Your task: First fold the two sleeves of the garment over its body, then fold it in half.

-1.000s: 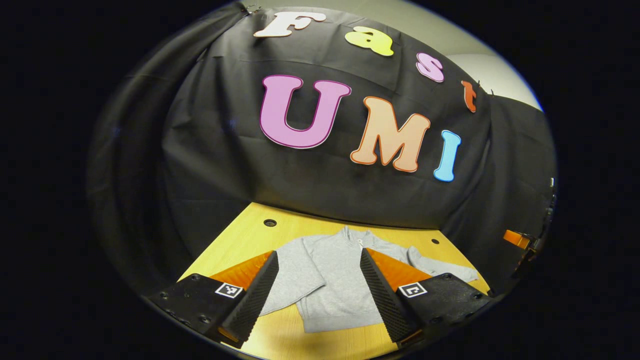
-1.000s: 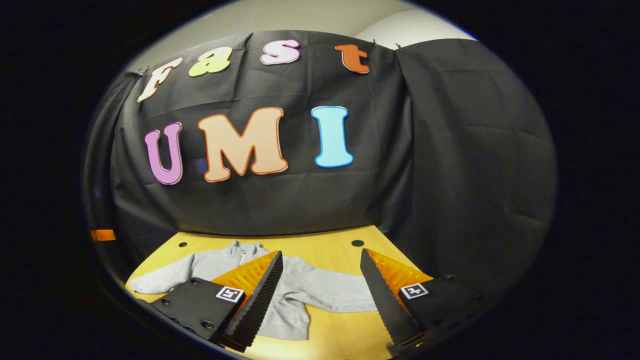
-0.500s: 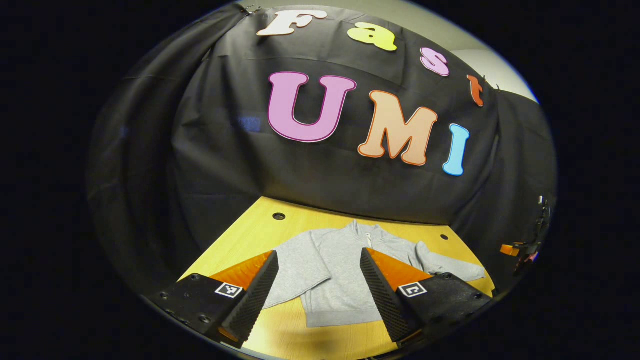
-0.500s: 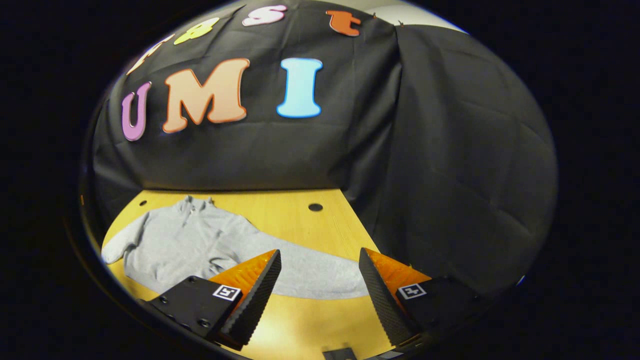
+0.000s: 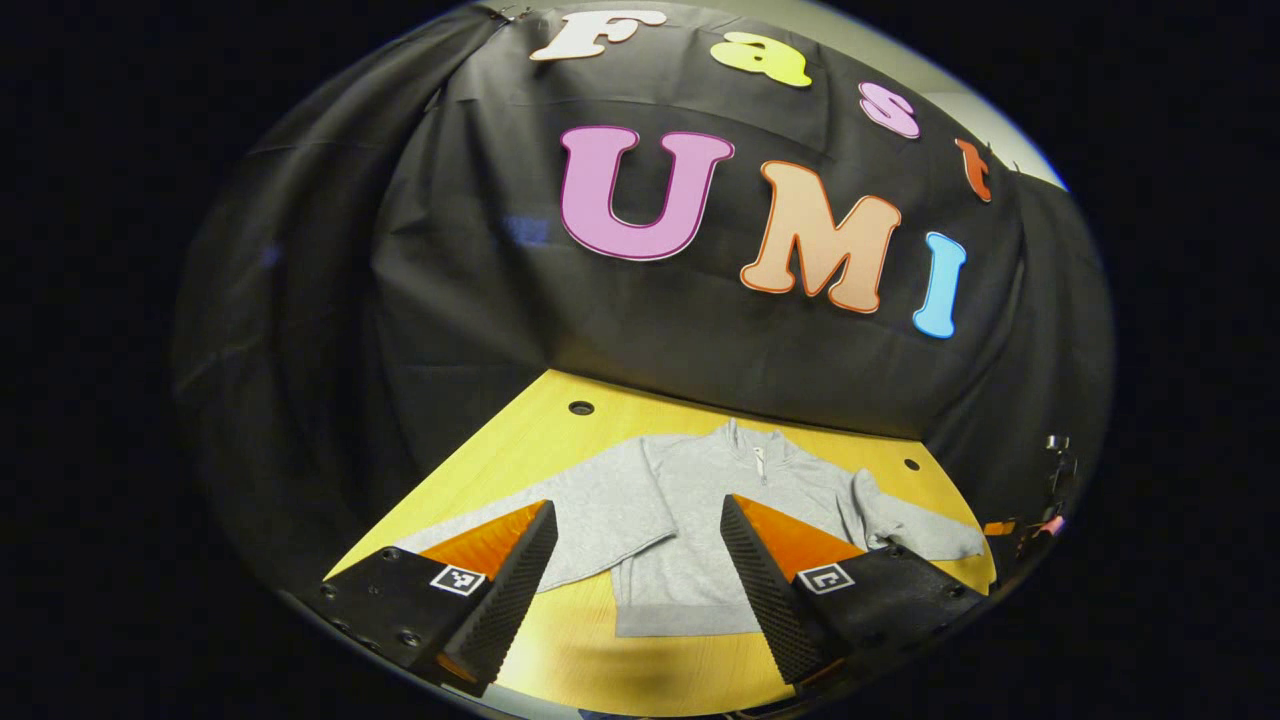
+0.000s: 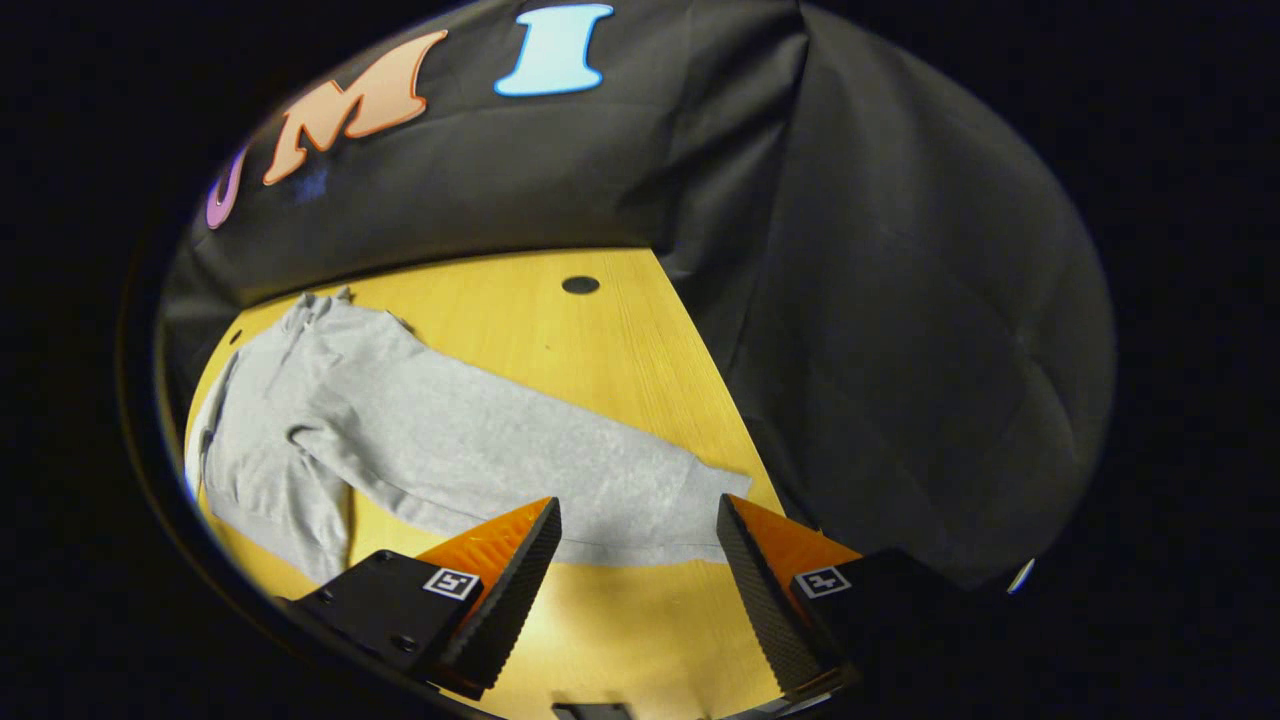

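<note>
**A:** So what's different from a second ago? The right tongs have dipped and swung over to the right sleeve. Back then their view was mostly booth wall with the sweater low in the picture; now the sleeve runs right up to them and its cuff end sits just ahead of the gap between the fingers.

**B:** Pinching anything yet?

**A:** Nope. Right tongs are spread wide, nothing between them, bare desk under the tips. The left tongs are spread and empty too. Their view has only drifted a bit; they hang above the hem.

**B:** And the sweater itself?

**A:** Flat on the desk, collar toward the back wall, both sleeves out to the sides. In the left gripper view the left sleeve stretches toward that near finger, and the other sleeve lies past the far one. It hasn't budged, no folds in it.

**B:** So basically step one hasn't started.

**A:** Looks that way. My guess is the right sleeve goes first, since the right tongs line up on its cuff. They need to drop lower and close on it before anything gets folded over the body.
</note>
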Demonstrator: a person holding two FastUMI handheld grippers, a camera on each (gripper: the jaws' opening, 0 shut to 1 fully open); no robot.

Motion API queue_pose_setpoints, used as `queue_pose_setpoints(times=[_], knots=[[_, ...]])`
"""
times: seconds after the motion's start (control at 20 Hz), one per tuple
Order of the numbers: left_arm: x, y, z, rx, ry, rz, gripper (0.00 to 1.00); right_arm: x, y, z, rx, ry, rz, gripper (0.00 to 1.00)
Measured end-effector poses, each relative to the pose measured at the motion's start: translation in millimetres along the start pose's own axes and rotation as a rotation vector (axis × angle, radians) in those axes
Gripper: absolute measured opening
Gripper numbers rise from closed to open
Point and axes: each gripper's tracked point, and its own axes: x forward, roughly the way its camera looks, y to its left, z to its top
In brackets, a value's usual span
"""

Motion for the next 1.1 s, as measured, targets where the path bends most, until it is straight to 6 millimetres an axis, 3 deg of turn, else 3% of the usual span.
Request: queue_pose_setpoints(times=[0.3, 0.7, 0.8, 0.85, 1.1], knots=[[0, -6, -3, 0.017, 0.021, 0.033, 0.97, 34, -12, -24, -0.003, 0.109, 0.017, 0.98], [6, -24, -6, 0.069, 0.038, 0.022, 0.97, 53, -12, -47, 0.002, 0.186, 0.048, 0.98], [5, -28, -8, 0.072, 0.040, 0.015, 0.97, 53, -6, -48, 0.027, 0.191, 0.072, 0.93], [5, -29, -9, 0.074, 0.042, 0.013, 0.97, 53, -3, -49, 0.036, 0.196, 0.086, 0.83], [0, -28, -16, 0.086, 0.055, 0.013, 0.97, 53, 2, -50, 0.050, 0.211, 0.112, 0.58]])
